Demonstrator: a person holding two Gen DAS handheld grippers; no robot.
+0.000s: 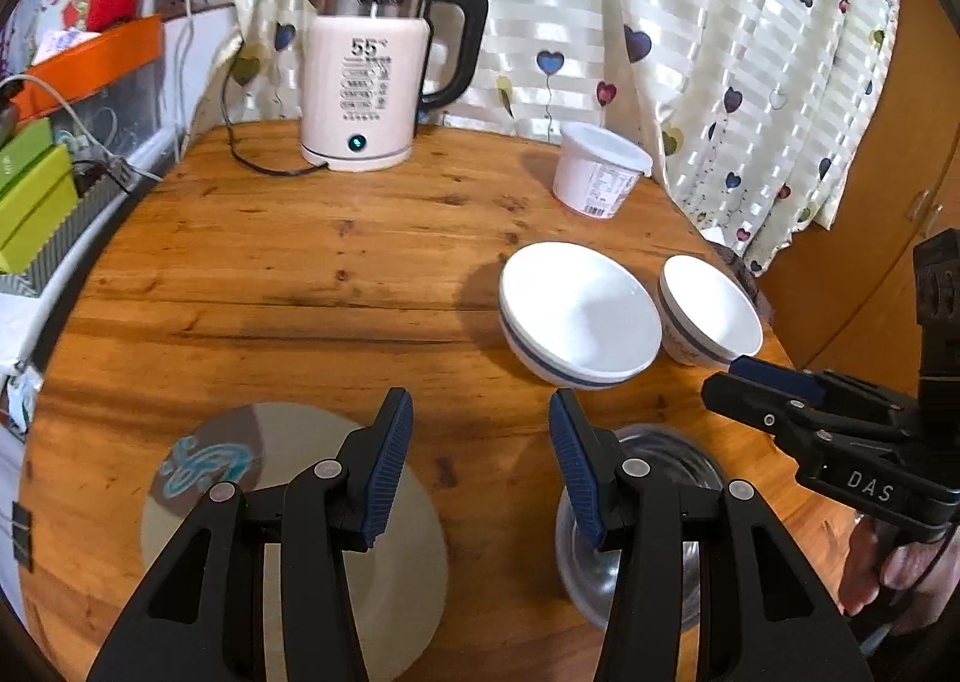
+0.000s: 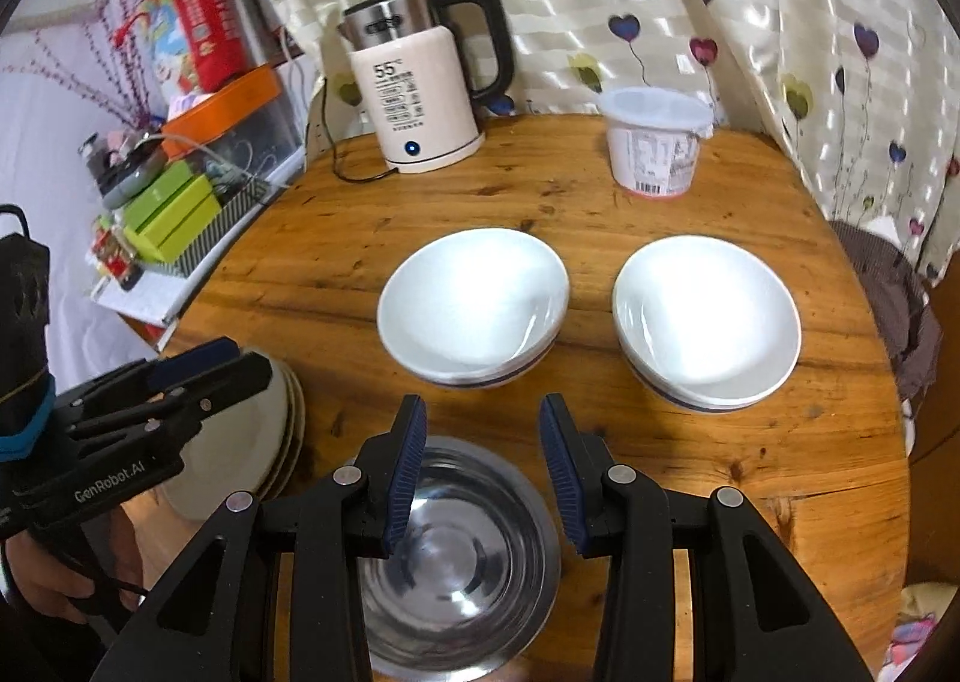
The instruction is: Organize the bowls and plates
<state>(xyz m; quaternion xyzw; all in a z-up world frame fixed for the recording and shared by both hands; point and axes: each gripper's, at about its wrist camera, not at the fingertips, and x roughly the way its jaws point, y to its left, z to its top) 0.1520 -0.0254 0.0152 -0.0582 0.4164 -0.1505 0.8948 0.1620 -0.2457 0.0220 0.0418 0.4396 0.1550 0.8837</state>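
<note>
You are holding both tongs released, with nothing between their pads. Your left tongs [image 1: 480, 466] are hovering over bare wood between the stack of plates [image 1: 288, 532] and the steel bowl [image 1: 648, 526]. Your right tongs [image 2: 483, 472] are hanging directly above that steel bowl [image 2: 456, 556], which is sitting empty at the near edge of the worktop [image 2: 600, 202].

The steel bowl is probably going to feel light and stiff, but its polished wall looks slick, so you would do best pinching the rim, one pad inside and one outside. The plates are lying flat in a low stack of what looks like three, the top one carrying a blue-green pattern. They are likely heavier and breakable, and only the edge is offering you a hold.

Further out, two white bowls are standing side by side, close but apart. The left white bowl [image 2: 474, 310] seems to be two nested together, judging by the doubled rim. The right white bowl [image 2: 708, 322] is showing a doubled edge too, though I cannot tell for sure. Both are empty, glazed and fragile; take them by the rim and set them down gently.

At the far side, an electric kettle [image 2: 420, 99] is sitting on its base with its cord trailing, and a lidded white tub [image 2: 654, 141] is standing upright, its contents hidden.
</note>
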